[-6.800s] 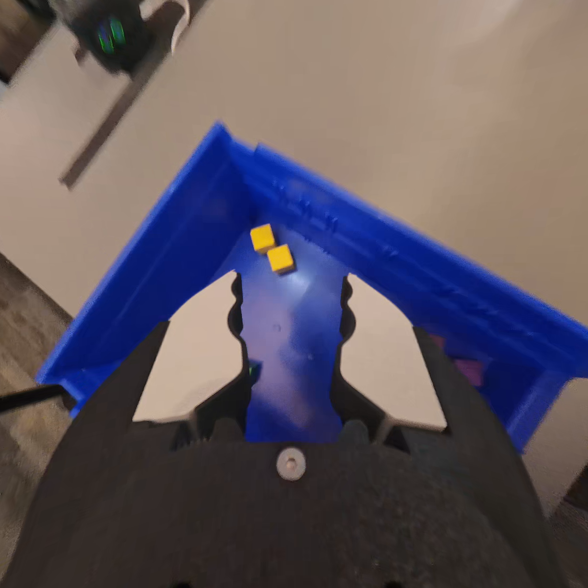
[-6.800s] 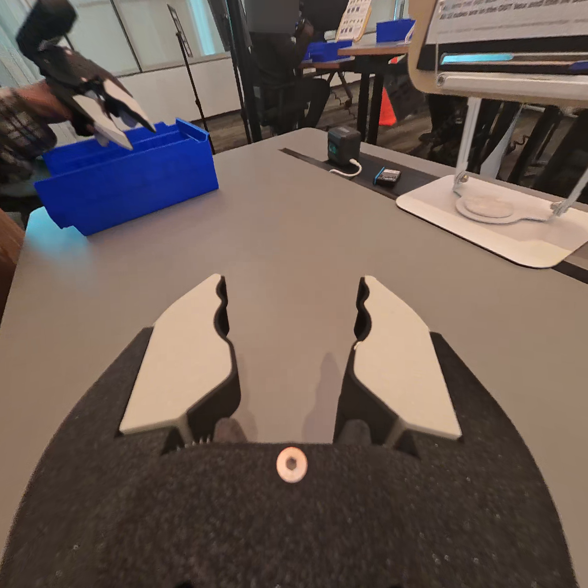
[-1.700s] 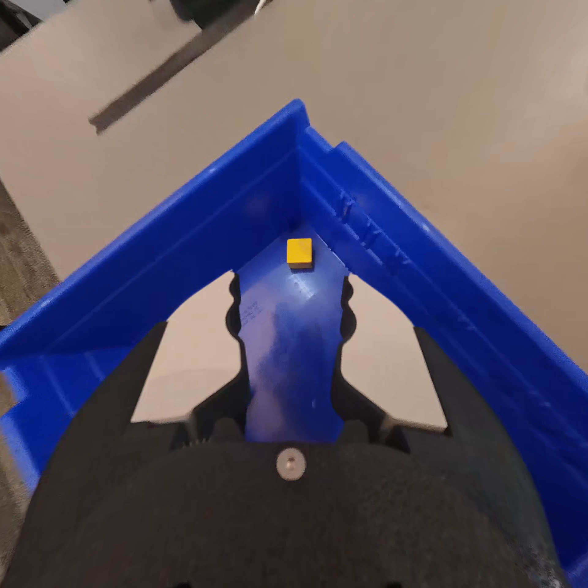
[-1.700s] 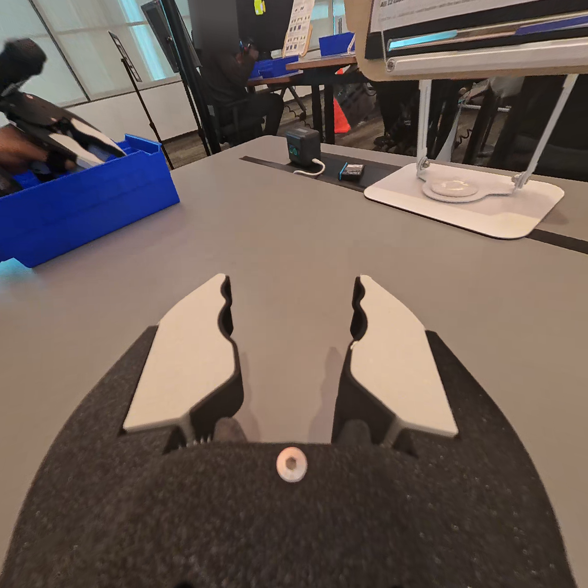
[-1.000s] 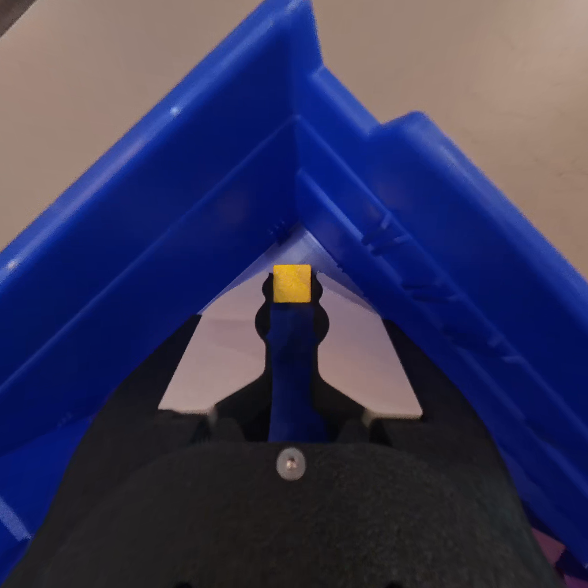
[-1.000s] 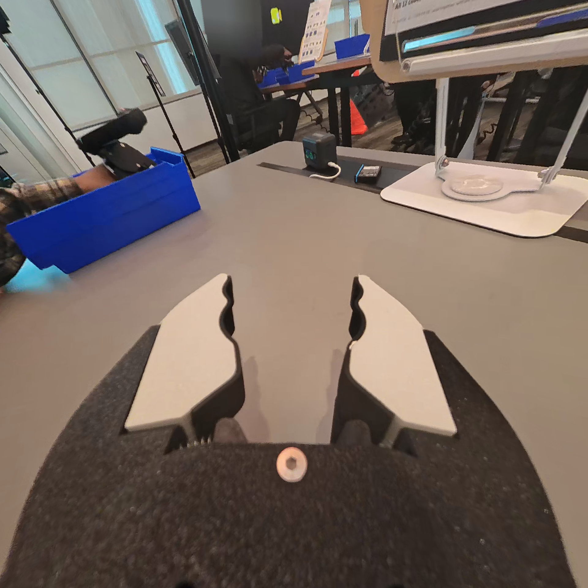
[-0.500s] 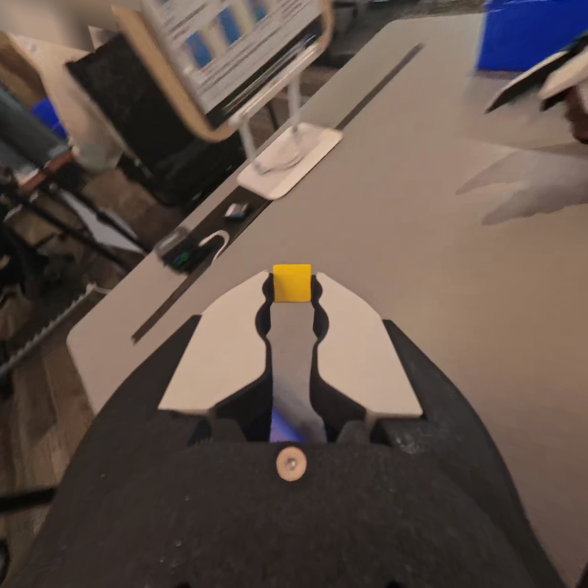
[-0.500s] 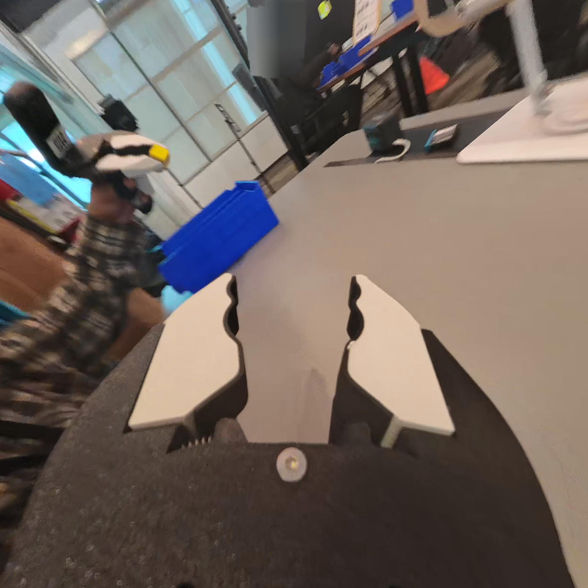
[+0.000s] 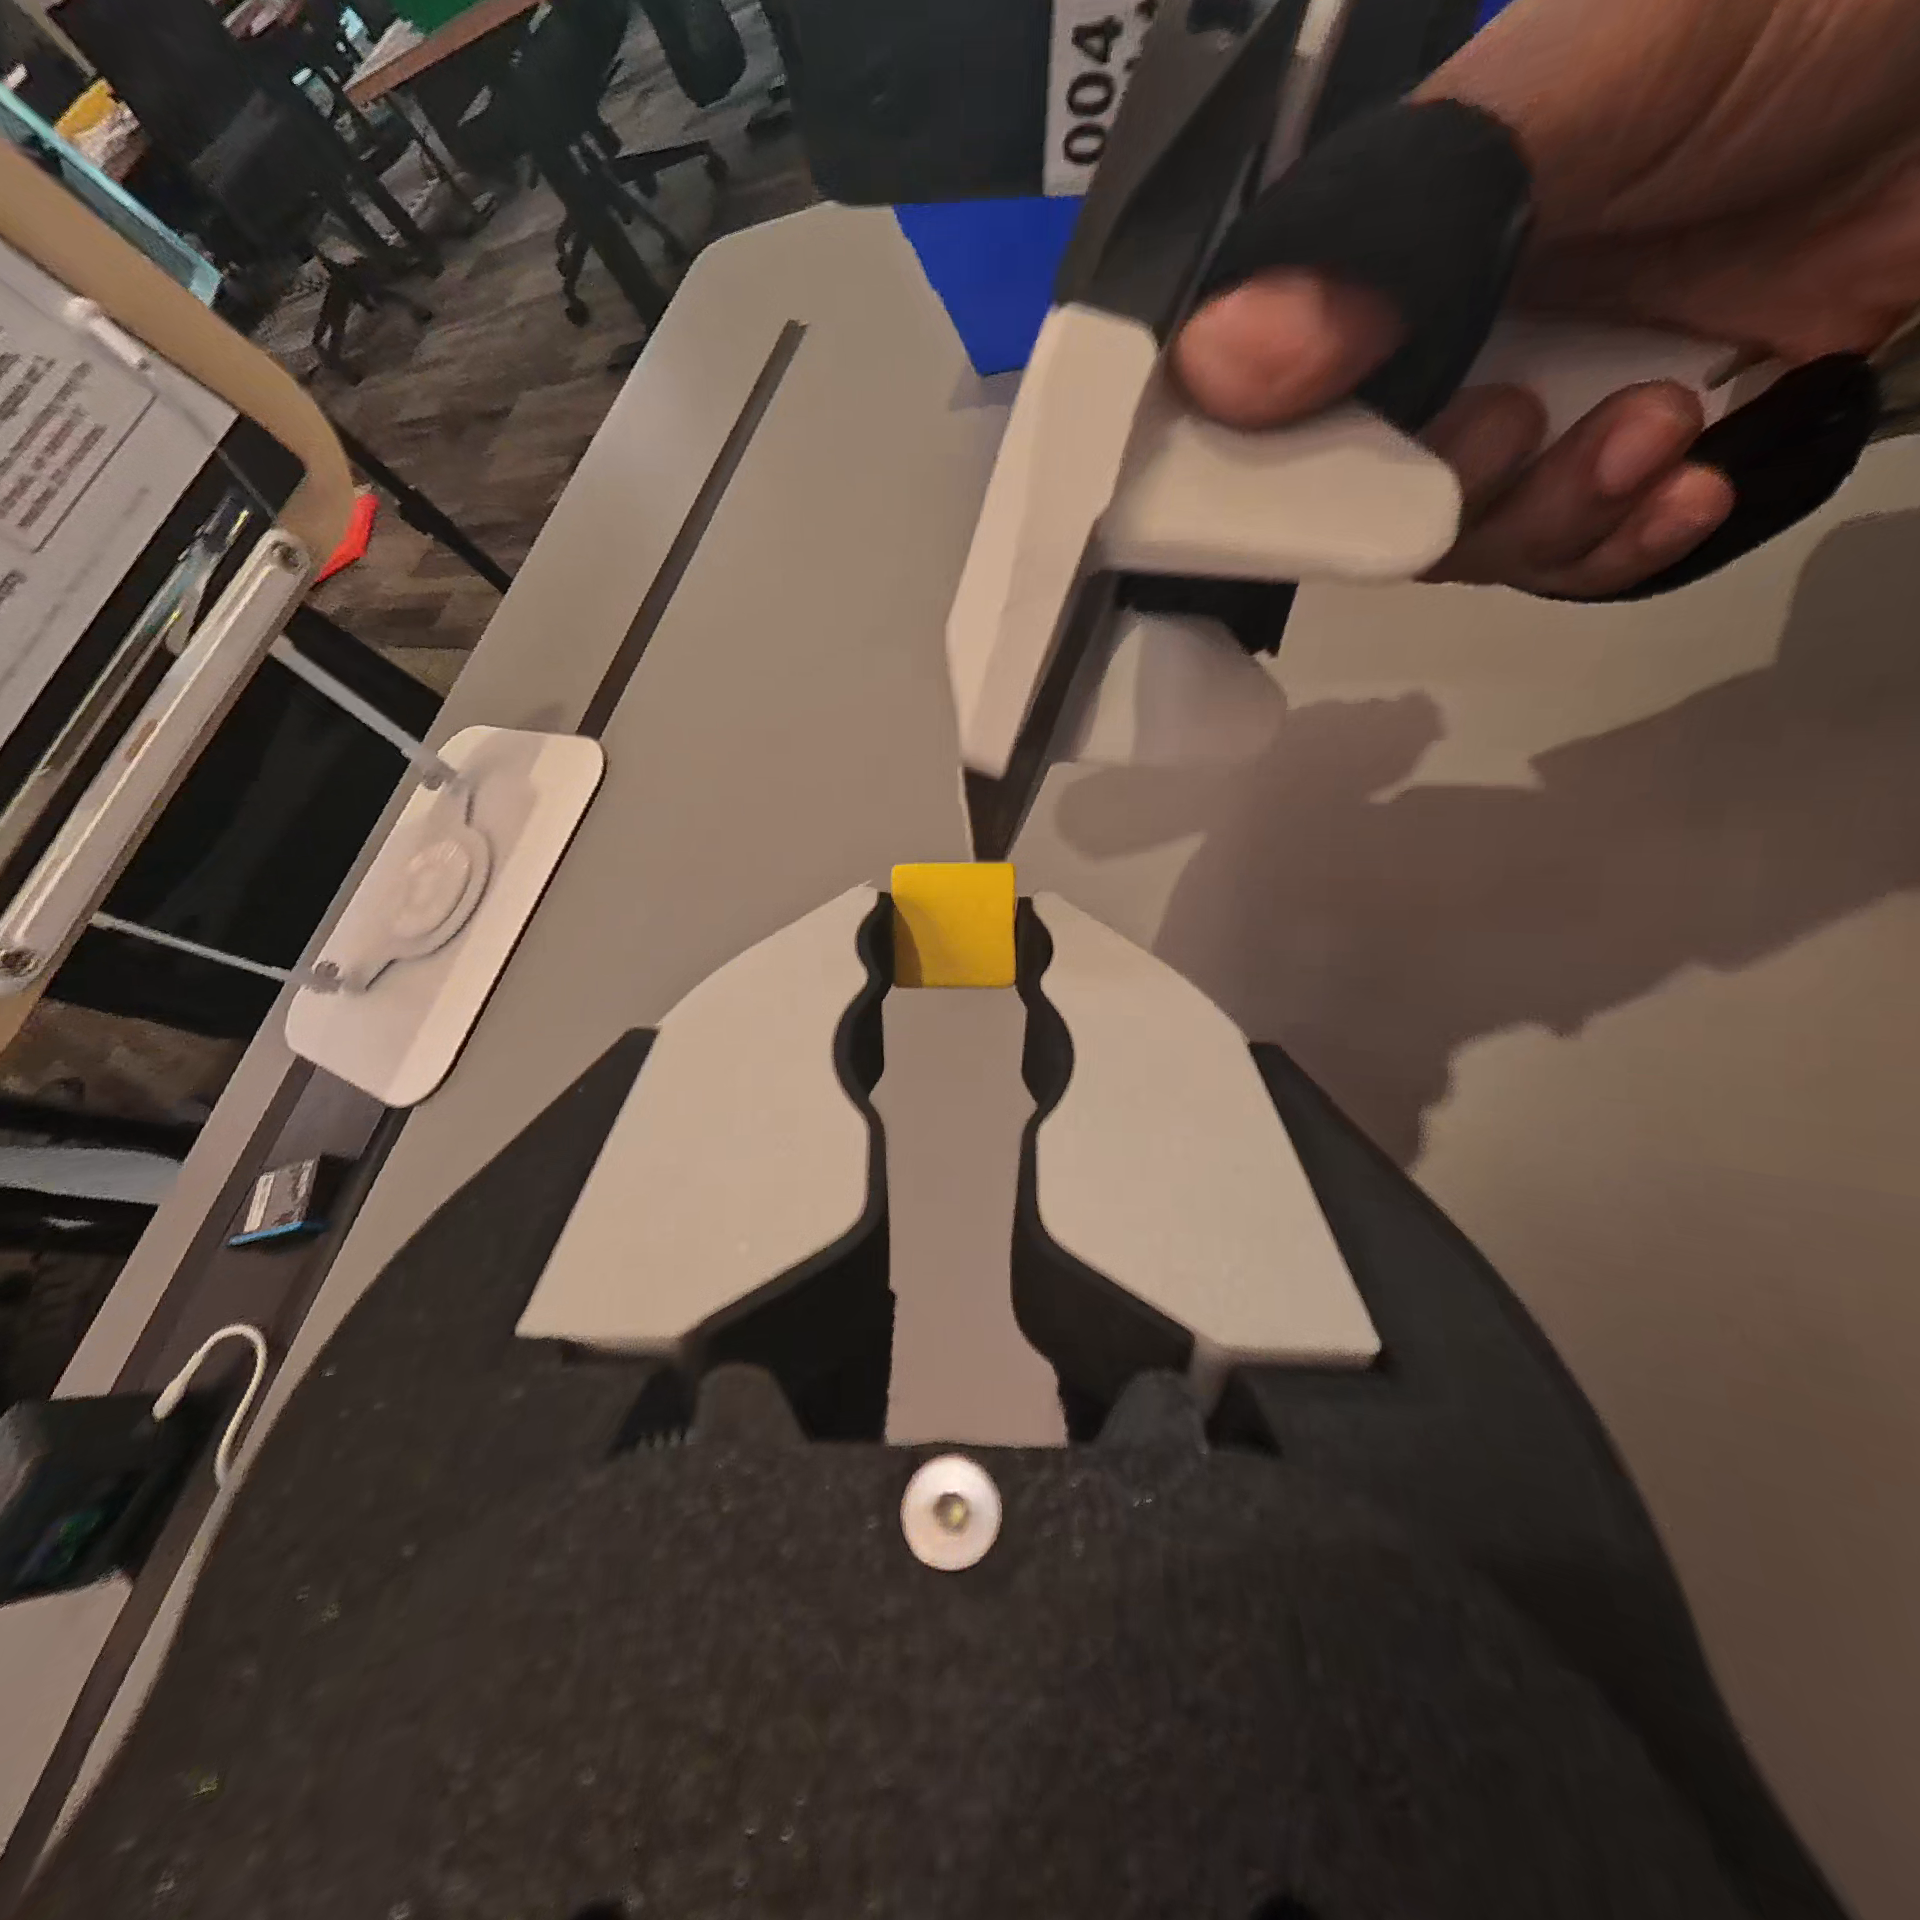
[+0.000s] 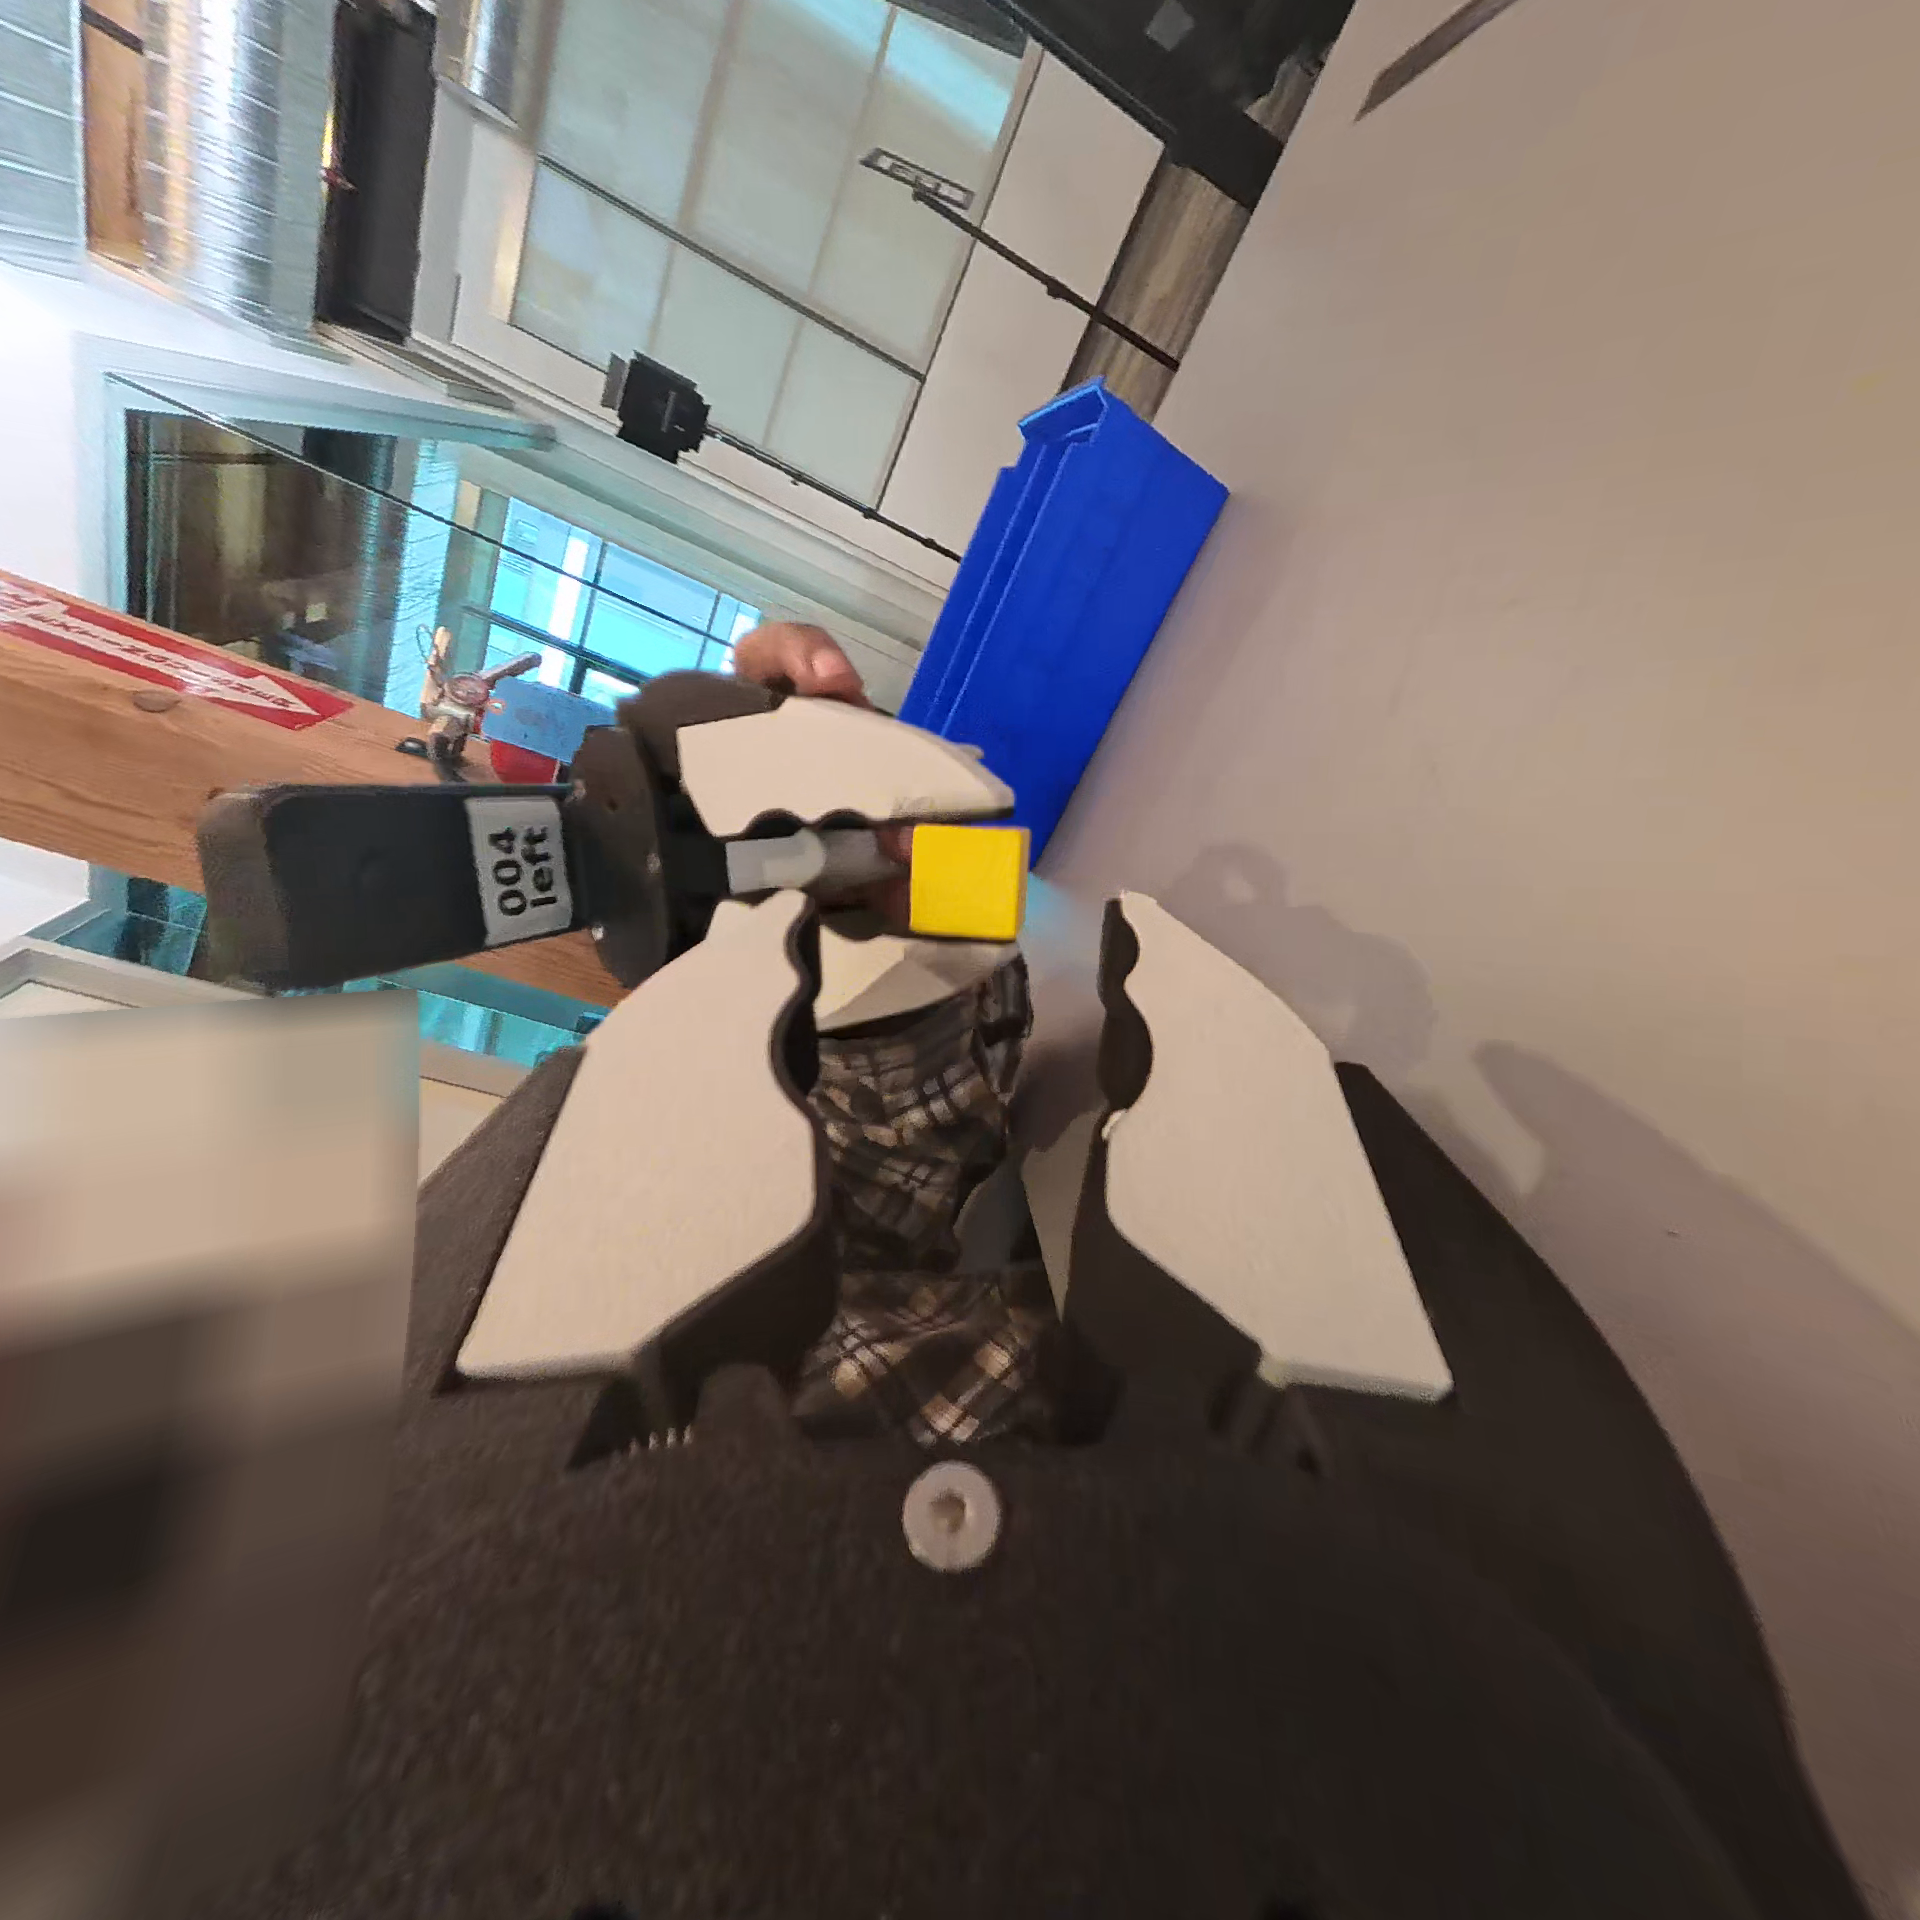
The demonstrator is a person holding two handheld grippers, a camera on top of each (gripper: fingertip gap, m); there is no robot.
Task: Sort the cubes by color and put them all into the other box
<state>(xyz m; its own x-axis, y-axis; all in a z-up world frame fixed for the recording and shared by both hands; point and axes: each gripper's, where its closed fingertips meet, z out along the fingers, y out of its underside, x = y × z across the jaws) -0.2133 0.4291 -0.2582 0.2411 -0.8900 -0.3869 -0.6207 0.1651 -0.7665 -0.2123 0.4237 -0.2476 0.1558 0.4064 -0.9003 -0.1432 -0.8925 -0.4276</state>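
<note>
A yellow cube sits pinched at the very tips of the left gripper, dead centre of the left wrist frame, raised over the grey table. The right gripper faces it with jaws spread and empty, tips just beside the cube, probably so it can be handed across. A blue box stands above centre in the right wrist frame; its inside is hidden. Another blue box shows at the top of the left one, mostly blocked.

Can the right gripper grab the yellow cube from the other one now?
Probably yes: the right gripper is open and close to the yellow cube, whose end sticks out free from the left gripper.
</note>
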